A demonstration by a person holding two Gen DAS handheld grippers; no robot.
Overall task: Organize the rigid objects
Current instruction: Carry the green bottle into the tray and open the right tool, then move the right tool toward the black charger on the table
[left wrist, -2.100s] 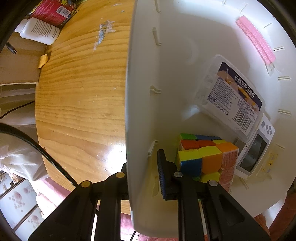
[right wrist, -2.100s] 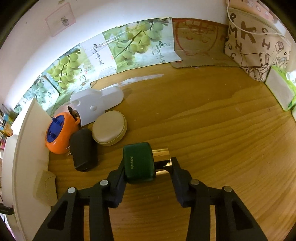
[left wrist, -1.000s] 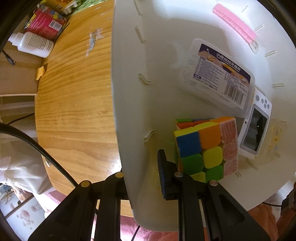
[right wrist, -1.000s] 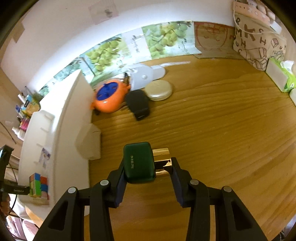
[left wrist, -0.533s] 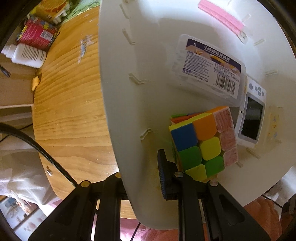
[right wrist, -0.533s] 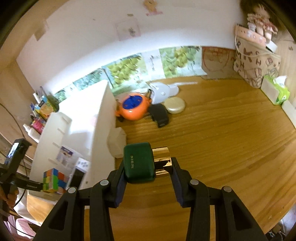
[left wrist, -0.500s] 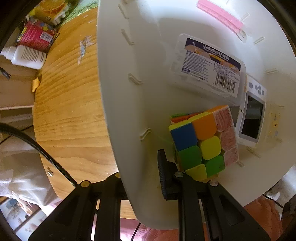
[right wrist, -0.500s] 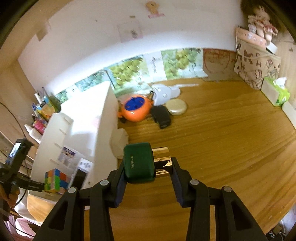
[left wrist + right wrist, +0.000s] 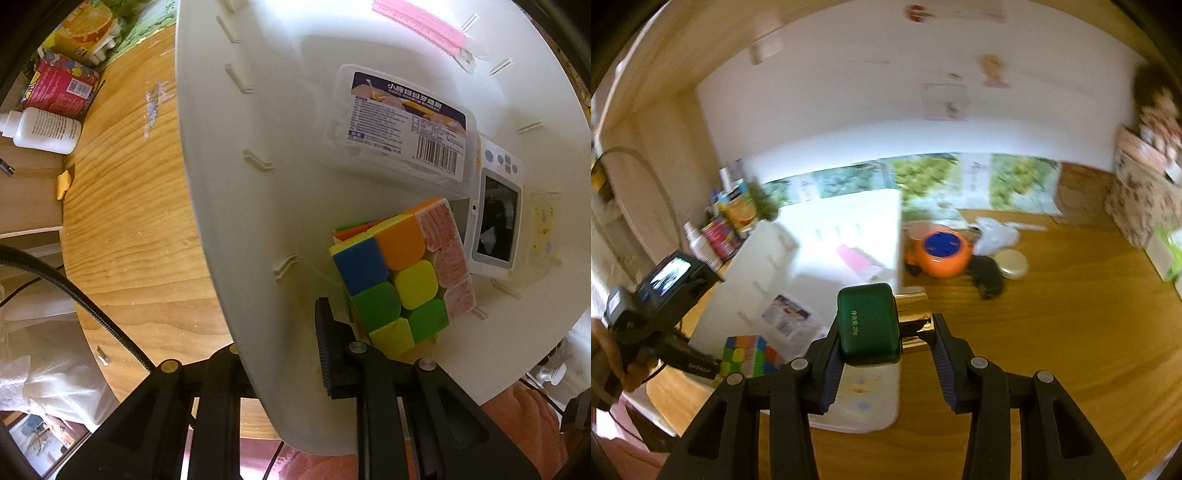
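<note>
My right gripper [image 9: 886, 328] is shut on a small green bottle [image 9: 868, 321] with a gold cap [image 9: 913, 306]. It hangs over the near right edge of the white bin [image 9: 897, 236]. My left gripper [image 9: 273, 332] is shut on the bin's wall [image 9: 229, 206], one finger outside and one inside. In the right wrist view a hand holds that left gripper [image 9: 701, 363] at the bin's near left corner. Inside the bin lie a colour cube [image 9: 399, 280], a clear labelled box [image 9: 402, 129], a white device with a screen [image 9: 495, 218] and a pink clip [image 9: 421, 22].
On the wooden table [image 9: 1052, 350] beyond the bin sit an orange round thing with a blue top [image 9: 940, 253], a black item [image 9: 988, 278], a round beige tin [image 9: 1012, 267] and a white item [image 9: 995, 230]. A white bottle [image 9: 40, 129] and a red pack [image 9: 61, 88] stand left of the bin.
My right gripper has risen and swung left with the green bottle, so the bin now lies under it. The bin has turned a little in the left wrist view.
</note>
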